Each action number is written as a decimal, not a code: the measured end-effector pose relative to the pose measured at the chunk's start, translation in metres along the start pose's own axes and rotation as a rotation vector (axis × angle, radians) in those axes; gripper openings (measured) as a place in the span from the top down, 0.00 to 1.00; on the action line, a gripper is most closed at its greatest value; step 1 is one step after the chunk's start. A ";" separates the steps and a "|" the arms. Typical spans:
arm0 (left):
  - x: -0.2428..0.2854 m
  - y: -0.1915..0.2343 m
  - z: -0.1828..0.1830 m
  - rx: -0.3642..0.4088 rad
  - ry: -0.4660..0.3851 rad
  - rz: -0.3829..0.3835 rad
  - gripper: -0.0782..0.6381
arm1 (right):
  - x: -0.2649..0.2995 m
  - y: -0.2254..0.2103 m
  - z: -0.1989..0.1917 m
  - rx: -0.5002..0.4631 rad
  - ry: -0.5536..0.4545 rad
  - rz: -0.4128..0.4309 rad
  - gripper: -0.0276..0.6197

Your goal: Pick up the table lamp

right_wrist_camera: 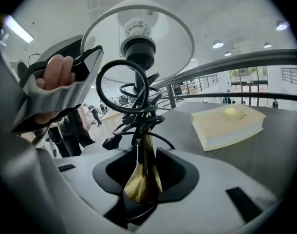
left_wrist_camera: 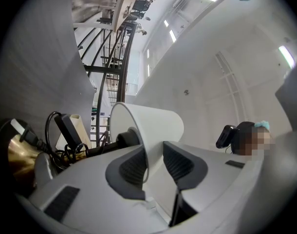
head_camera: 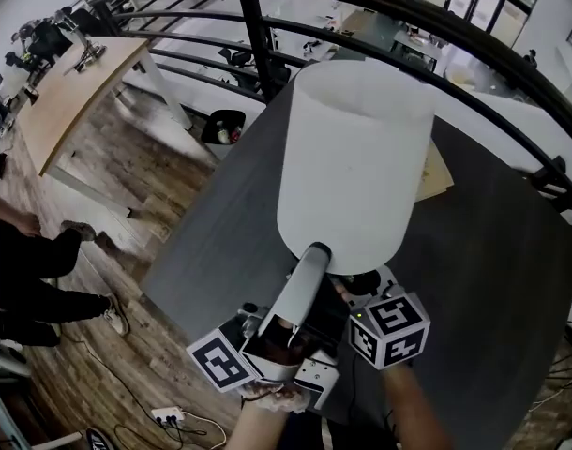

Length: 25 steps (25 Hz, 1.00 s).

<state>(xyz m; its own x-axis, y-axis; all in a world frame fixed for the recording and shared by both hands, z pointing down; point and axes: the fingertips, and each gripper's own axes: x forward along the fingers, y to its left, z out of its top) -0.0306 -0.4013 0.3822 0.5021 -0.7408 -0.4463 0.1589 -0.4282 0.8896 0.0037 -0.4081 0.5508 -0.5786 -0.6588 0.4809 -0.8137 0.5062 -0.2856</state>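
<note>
The table lamp [head_camera: 353, 157] was seen over the dark tabletop [head_camera: 492, 279], at 12 o'clock from both grippers in the head view. The left gripper [left_wrist_camera: 153, 164] was clamped narrowly on the rim of the white shade [left_wrist_camera: 156, 123], one of its jaws inside and one outside. The jaws of the right gripper [right_wrist_camera: 142, 172] were spread wide about the brass stem [right_wrist_camera: 141, 191], with gaps on both sides. A black cord [right_wrist_camera: 131, 89] was coiled round the stem. A pale book [right_wrist_camera: 229, 123] lay at 2 o'clock from it.
</note>
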 end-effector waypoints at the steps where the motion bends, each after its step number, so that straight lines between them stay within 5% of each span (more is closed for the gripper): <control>1: 0.000 0.000 0.000 -0.002 0.001 0.000 0.71 | 0.001 0.000 0.000 -0.001 -0.002 0.002 0.73; 25: -0.006 -0.001 -0.006 0.001 0.043 -0.002 0.72 | 0.005 0.000 0.002 -0.027 -0.063 -0.012 0.74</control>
<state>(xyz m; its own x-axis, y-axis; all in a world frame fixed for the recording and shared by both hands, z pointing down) -0.0285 -0.3930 0.3842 0.5376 -0.7170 -0.4437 0.1592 -0.4304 0.8885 0.0006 -0.4123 0.5519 -0.5720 -0.6981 0.4306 -0.8192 0.5125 -0.2573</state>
